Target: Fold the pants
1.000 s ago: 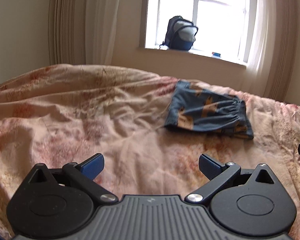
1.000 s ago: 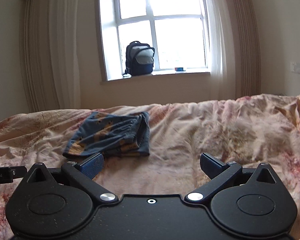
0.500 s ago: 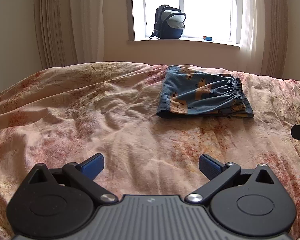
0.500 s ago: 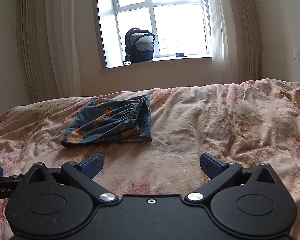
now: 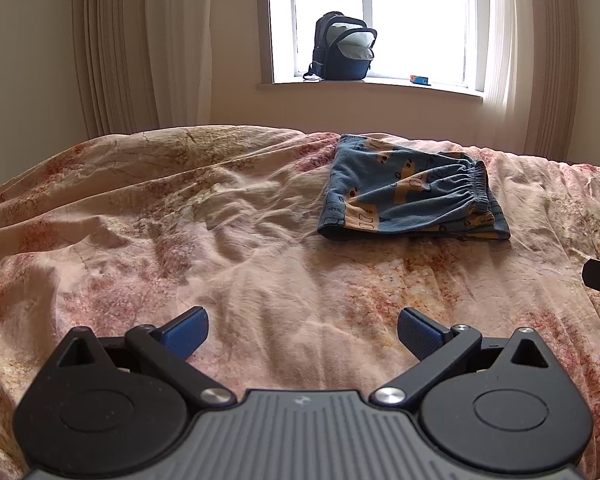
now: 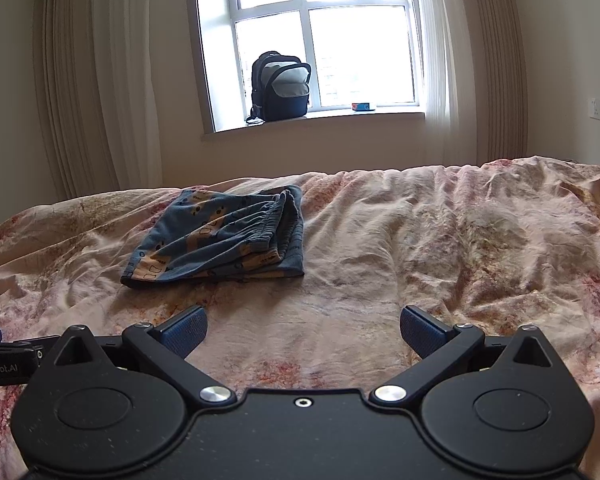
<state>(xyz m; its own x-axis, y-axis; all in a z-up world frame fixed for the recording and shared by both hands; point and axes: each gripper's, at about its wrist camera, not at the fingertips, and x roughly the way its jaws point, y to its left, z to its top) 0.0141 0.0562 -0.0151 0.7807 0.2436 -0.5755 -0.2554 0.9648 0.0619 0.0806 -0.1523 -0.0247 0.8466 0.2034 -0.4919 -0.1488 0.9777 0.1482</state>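
Observation:
Blue pants with an orange pattern (image 5: pixel 410 196) lie folded into a small rectangle on the bed, far right of centre in the left wrist view and far left of centre in the right wrist view (image 6: pixel 220 240). The waistband faces right. My left gripper (image 5: pixel 302 332) is open and empty, above the bedspread well short of the pants. My right gripper (image 6: pixel 303 332) is open and empty too, short of the pants and to their right.
The bed is covered by a wrinkled pink floral bedspread (image 5: pixel 180 240). A dark backpack (image 5: pixel 342 48) stands on the window sill behind the bed, with a small blue box (image 5: pixel 420 79) beside it. Curtains hang on both sides of the window.
Both grippers have pulled back and risen away from the pants, which now sit farther off. The left view has levelled out. The pants have not moved.

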